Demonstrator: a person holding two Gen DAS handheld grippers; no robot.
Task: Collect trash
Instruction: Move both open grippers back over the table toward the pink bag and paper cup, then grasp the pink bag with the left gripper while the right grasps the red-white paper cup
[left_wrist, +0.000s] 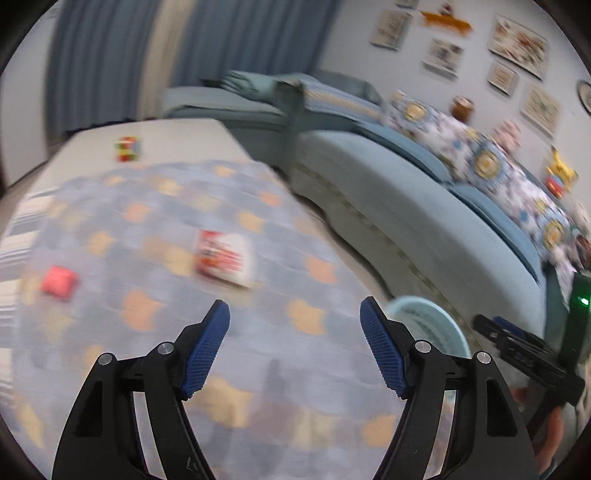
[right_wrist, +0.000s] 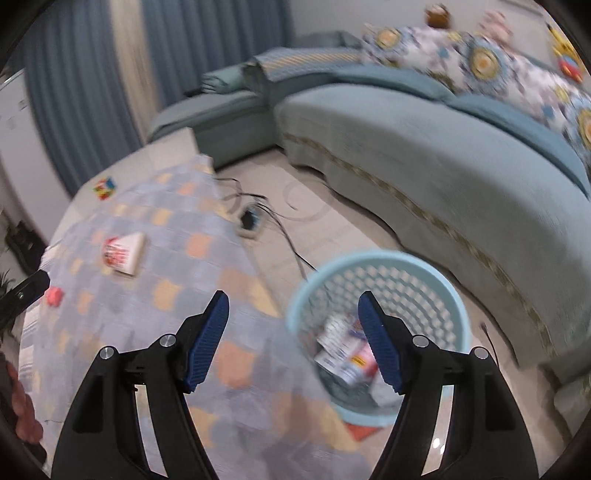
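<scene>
Both pairs of blue-padded fingers stand spread wide with nothing between them: the left gripper (left_wrist: 295, 314) hangs over the table, and the right gripper (right_wrist: 293, 306) hangs over the table's edge and the waste basket. Both views are blurred.

Largest in view is a curved blue-grey sofa (right_wrist: 424, 147) sweeping from twelve o'clock round to four o'clock in the right wrist view, with patterned cushions (right_wrist: 491, 70) along its back. Next is the table, covered by a pale blue cloth with orange patches (left_wrist: 155, 295), filling the lower left of both views.

On the floor just beside the table stands a light blue perforated basket (right_wrist: 391, 266), at about five o'clock in the right wrist view. Inside it lie crumpled wrappers (right_wrist: 343, 350).

On the cloth, at about eleven o'clock from the left gripper, lies a red and white packet (left_wrist: 225, 258). Well apart from it, at nine o'clock, lies a small red piece (left_wrist: 59, 282). Farther off, at eleven o'clock on the bare tabletop, sits a coloured puzzle cube (left_wrist: 127, 148).
</scene>
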